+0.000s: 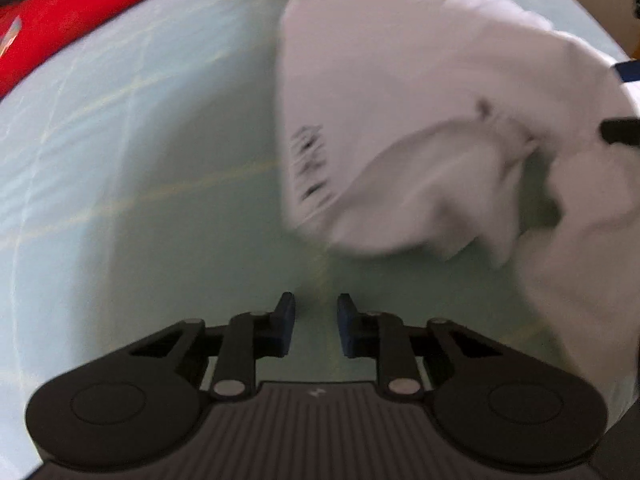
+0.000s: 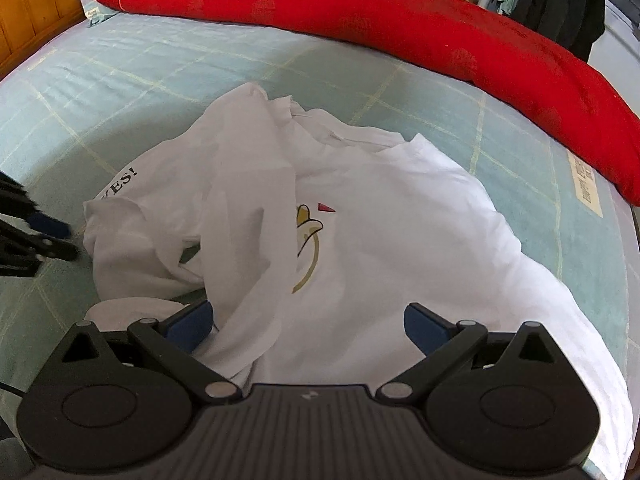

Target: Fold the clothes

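Observation:
A white T-shirt (image 2: 360,216) with a yellow print and black lettering lies crumpled on the pale green bed sheet (image 2: 120,80). My right gripper (image 2: 308,320) is wide open right over its near edge, with cloth between the blue pads, not clamped. In the blurred left wrist view the shirt (image 1: 400,120) lies ahead and to the right. My left gripper (image 1: 316,316) is open with a narrow gap, empty, over bare sheet (image 1: 140,160) just short of the shirt. It also shows at the left edge of the right wrist view (image 2: 52,236), beside the shirt's sleeve.
A long red quilt (image 2: 400,20) lies across the far side of the bed, also seen in the left wrist view (image 1: 60,12). A wooden headboard (image 2: 28,8) is at the far left. Dark clothes (image 2: 560,4) hang at the far right.

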`<action>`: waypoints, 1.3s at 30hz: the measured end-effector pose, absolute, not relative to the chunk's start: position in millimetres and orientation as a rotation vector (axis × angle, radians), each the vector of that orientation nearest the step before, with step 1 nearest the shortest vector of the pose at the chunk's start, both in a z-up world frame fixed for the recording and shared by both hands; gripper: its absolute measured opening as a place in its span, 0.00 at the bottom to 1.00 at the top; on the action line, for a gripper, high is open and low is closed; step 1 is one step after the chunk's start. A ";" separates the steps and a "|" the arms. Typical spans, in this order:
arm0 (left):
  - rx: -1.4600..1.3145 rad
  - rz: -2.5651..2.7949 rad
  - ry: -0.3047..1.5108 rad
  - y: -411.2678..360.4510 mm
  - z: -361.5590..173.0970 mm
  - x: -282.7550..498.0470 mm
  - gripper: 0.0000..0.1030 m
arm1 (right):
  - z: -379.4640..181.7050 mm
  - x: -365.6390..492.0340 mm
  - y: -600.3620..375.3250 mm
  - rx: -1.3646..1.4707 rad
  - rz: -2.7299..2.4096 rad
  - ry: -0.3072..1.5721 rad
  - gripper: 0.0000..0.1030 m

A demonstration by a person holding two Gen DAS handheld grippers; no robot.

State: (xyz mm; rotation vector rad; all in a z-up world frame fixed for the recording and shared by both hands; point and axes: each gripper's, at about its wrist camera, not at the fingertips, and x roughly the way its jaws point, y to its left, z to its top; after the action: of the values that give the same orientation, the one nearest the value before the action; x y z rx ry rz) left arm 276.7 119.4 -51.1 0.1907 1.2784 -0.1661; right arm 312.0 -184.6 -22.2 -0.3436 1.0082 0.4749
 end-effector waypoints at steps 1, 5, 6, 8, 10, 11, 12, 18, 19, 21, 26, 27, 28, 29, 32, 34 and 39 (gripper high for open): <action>0.181 -0.172 1.266 121.7 -46.0 274.1 0.22 | -21.8 311.9 -183.7 -0.343 0.477 1.007 1.00; 0.169 -0.253 1.197 112.7 -25.5 270.1 0.26 | -21.3 310.8 -178.6 -0.335 0.490 1.006 1.00; 0.166 -0.282 1.178 106.9 -21.3 271.1 0.27 | -21.1 310.6 -177.1 -0.333 0.494 1.008 1.00; 0.162 -0.336 1.140 95.1 -13.9 275.0 0.27 | -20.3 309.5 -174.3 -0.334 0.499 1.004 1.00; 0.172 -0.379 1.105 77.9 -9.9 282.7 0.27 | -19.4 307.9 -172.0 -0.339 0.506 1.002 1.00; 0.188 -0.399 1.091 71.2 -9.2 287.8 0.27 | -18.9 307.0 -171.2 -0.340 0.510 0.999 1.00; 0.211 -0.419 1.079 65.7 -9.0 293.6 0.28 | -18.2 305.7 -171.0 -0.342 0.515 0.995 1.00; 0.482 -0.565 1.047 46.5 -17.4 321.8 0.27 | -15.9 298.0 -175.0 -0.358 0.543 0.980 1.00; 0.541 -0.614 1.047 44.6 -20.6 323.7 0.27 | -16.2 296.9 -176.1 -0.358 0.544 0.979 1.00; 0.657 -0.723 1.046 41.4 -28.0 327.2 0.31 | -17.5 295.4 -178.6 -0.351 0.545 0.981 1.00; 0.814 -0.928 1.033 32.8 -41.7 337.3 0.29 | -21.1 293.9 -183.3 -0.321 0.534 0.995 1.00; 0.828 -0.966 1.030 30.9 -43.3 339.7 0.28 | -21.7 293.8 -184.1 -0.314 0.532 0.999 1.00; 0.833 -0.997 1.029 29.3 -44.6 341.4 0.23 | -22.4 293.6 -185.0 -0.307 0.530 1.002 1.00; 0.829 -1.022 1.030 28.2 -45.6 341.9 0.19 | -22.7 293.7 -185.6 -0.304 0.529 1.003 1.00; 0.809 -1.030 1.040 29.7 -46.0 338.5 0.00 | -22.6 293.2 -186.9 -0.305 0.535 1.006 1.00; 0.774 -1.038 1.039 34.2 -40.9 331.3 0.00 | -22.9 293.2 -187.8 -0.306 0.540 1.007 1.00; 0.756 -1.079 1.069 49.6 -31.2 305.0 0.00 | -23.4 296.6 -187.8 -0.298 0.548 1.014 1.00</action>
State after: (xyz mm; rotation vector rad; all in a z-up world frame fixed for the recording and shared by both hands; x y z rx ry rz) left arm 305.0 49.6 -31.2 0.7558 1.0686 -1.0795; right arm 296.6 -187.8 -23.4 -0.2978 1.0137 0.5479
